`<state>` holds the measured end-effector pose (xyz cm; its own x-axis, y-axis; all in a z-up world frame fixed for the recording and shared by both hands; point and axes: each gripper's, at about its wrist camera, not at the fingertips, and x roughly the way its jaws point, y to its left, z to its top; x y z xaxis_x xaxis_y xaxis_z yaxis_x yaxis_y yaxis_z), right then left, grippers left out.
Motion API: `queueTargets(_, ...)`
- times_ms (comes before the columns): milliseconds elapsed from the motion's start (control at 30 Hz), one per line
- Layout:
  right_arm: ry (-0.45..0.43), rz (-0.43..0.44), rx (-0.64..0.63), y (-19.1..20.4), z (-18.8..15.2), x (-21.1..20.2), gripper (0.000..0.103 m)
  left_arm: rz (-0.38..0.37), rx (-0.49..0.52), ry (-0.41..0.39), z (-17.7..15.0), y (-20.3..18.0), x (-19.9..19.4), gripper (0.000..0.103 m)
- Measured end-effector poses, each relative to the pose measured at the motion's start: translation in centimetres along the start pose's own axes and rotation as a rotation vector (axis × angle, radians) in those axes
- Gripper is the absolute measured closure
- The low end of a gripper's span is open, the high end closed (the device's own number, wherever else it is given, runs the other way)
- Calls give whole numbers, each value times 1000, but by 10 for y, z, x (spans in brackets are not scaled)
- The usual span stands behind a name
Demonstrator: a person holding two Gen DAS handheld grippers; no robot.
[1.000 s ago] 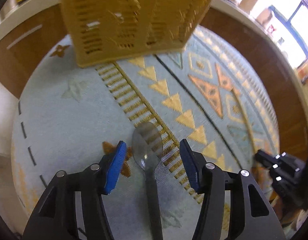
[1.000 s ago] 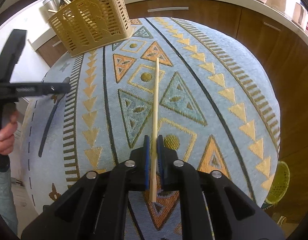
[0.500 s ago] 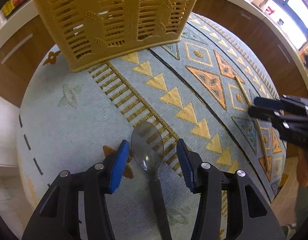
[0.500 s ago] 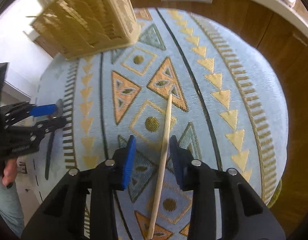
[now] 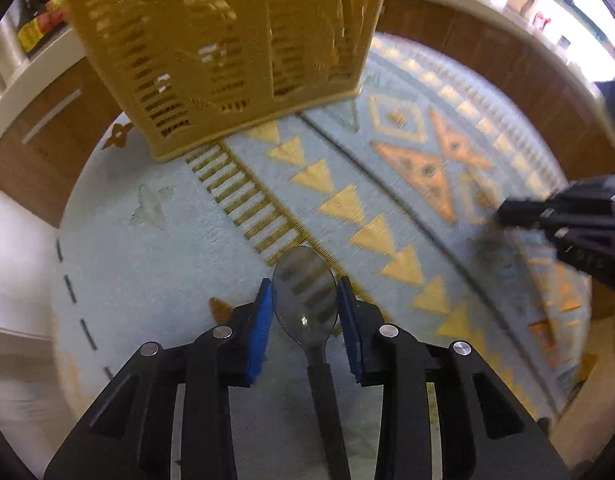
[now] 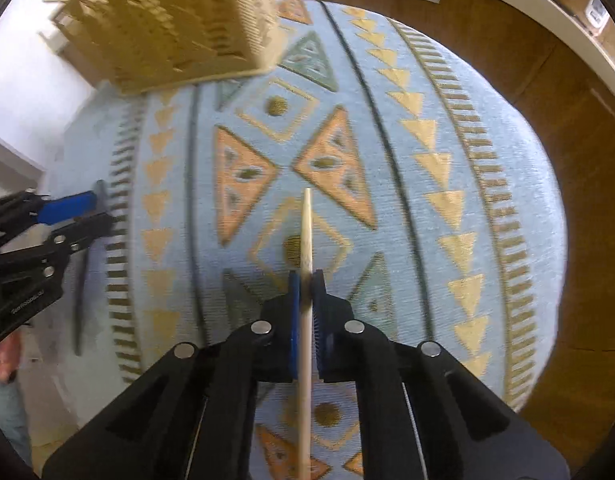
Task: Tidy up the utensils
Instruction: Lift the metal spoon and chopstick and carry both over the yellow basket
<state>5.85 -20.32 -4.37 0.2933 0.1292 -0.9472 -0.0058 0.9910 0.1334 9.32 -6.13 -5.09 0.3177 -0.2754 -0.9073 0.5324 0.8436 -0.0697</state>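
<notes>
Left gripper (image 5: 305, 296): jaws have just been closing, blue pads now against both edges of the grey spoon (image 5: 305, 300) bowl; spoon lies on the patterned cloth (image 5: 147, 272). Right gripper (image 6: 306, 280): pressed together on the wooden chopstick (image 6: 306, 232), tip pointing ahead. Yellow slotted basket (image 5: 227, 52) stands beyond on the cloth

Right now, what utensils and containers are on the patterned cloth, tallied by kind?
Spoons: 1, dark spoon
Chopsticks: 1, wooden chopstick
Baskets: 1, yellow slotted basket
Total: 3
</notes>
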Motion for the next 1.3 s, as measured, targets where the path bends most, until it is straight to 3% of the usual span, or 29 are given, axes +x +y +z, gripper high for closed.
queueTargets(167,-157,113,1,-3,-26,-31,98,-24,-56,-183,-13,11,-45,73)
queueTargets(333,-346,169,-39,-1,-56,-58,98,-45,-94,-316,-22,17,-77,73)
queueTargets(400,-406,230,-50,0,-64,-69,98,-55,-113,-371,-25,19,-89,73)
queueTargets(667,-593,399,-43,6,-49,-118,98,-28,-126,-562,-8,12,-141,73)
queueTargets(867,-780,379,-77,19,-15,-165,98,-16,-136,-701,24,15,-175,73)
queueTargets(1300,-996,264,-144,45,91,-209,98,19,-172,-941,103,32,-198,73)
